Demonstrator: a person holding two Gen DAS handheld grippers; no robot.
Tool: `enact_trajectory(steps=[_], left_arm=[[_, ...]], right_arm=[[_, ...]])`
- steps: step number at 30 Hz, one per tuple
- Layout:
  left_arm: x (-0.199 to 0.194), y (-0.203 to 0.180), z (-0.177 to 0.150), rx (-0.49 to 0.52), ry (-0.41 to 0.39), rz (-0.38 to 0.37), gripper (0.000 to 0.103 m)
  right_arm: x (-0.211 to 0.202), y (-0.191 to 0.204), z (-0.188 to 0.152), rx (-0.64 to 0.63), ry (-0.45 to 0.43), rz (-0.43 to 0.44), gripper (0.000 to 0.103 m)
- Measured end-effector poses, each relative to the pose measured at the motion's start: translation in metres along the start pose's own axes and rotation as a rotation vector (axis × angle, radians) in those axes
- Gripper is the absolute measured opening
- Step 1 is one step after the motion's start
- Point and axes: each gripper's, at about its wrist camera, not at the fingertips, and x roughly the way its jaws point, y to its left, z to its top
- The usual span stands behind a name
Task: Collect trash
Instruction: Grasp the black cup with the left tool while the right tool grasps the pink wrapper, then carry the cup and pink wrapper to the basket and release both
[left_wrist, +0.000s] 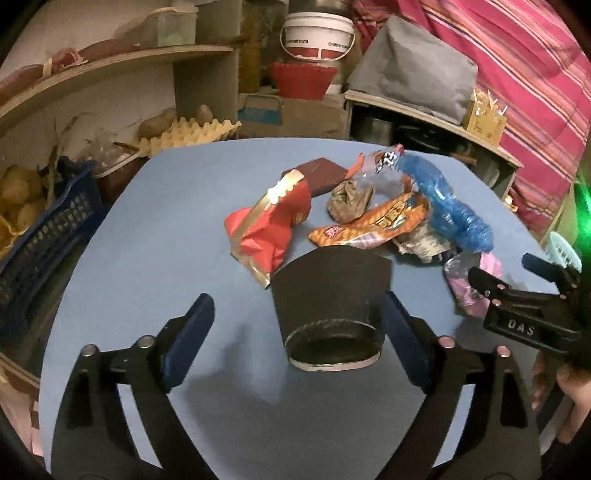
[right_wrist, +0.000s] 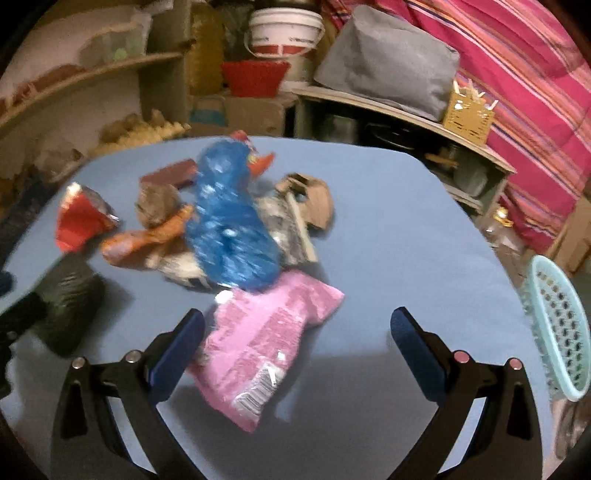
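Almost nothing of the collecting looks done: the trash lies in one loose pile on the blue desk (left_wrist: 155, 236), and neither gripper holds anything. The left gripper (left_wrist: 297, 343) has its fingers spread wide on both sides of a black paper cup (left_wrist: 328, 302), which lies on its side with the round end toward the camera; the right finger seems to be at the cup wall, but I cannot tell if it touches, and the left one is clearly apart from it. The right gripper (right_wrist: 297, 349) is also wide open, with a pink wrapper (right_wrist: 266, 343) between its fingers, close to the left finger; no pad presses on it. Behind these lie a red bag (left_wrist: 269, 225), an orange wrapper (left_wrist: 373, 223), a crumpled blue plastic bag (right_wrist: 231, 218), a brown paper ball (left_wrist: 349, 197) and some cardboard (right_wrist: 314, 201). A pale green basket (right_wrist: 559, 332) stands at the right edge of the desk; probably the trash must go there, but this is only my guess, and what it holds is not visible. So I judge the task near its start, with two first grasps prepared and the whole pile left.
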Motion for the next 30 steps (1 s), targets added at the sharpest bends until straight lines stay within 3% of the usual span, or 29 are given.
enact_trajectory(steps=[6, 11, 12, 14, 17, 30], left_arm=[[0.011, -0.007, 0.000, 0.033, 0.027, -0.016, 0.095], [0.027, -0.018, 0.001, 0.055, 0.065, -0.031, 0.094], [0.029, -0.020, 0.001, 0.054, 0.069, -0.036, 0.093], [0.030, -0.023, 0.002, 0.053, 0.073, -0.047, 0.085], [0.032, -0.023, 0.002, 0.054, 0.081, -0.046, 0.077], [0.020, -0.029, 0.003, 0.038, 0.041, 0.011, 0.076]], right_arm=[[0.005, -0.020, 0.000, 0.031, 0.021, 0.005, 0.097], [0.017, -0.033, 0.002, 0.055, 0.088, 0.120, 0.057], [0.020, -0.035, 0.001, 0.059, 0.095, 0.131, 0.054], [0.022, -0.038, 0.001, 0.053, 0.097, 0.145, 0.041], [0.021, -0.045, 0.001, 0.049, 0.082, 0.159, 0.038], [0.008, -0.088, 0.001, 0.029, 0.038, 0.105, 0.035]])
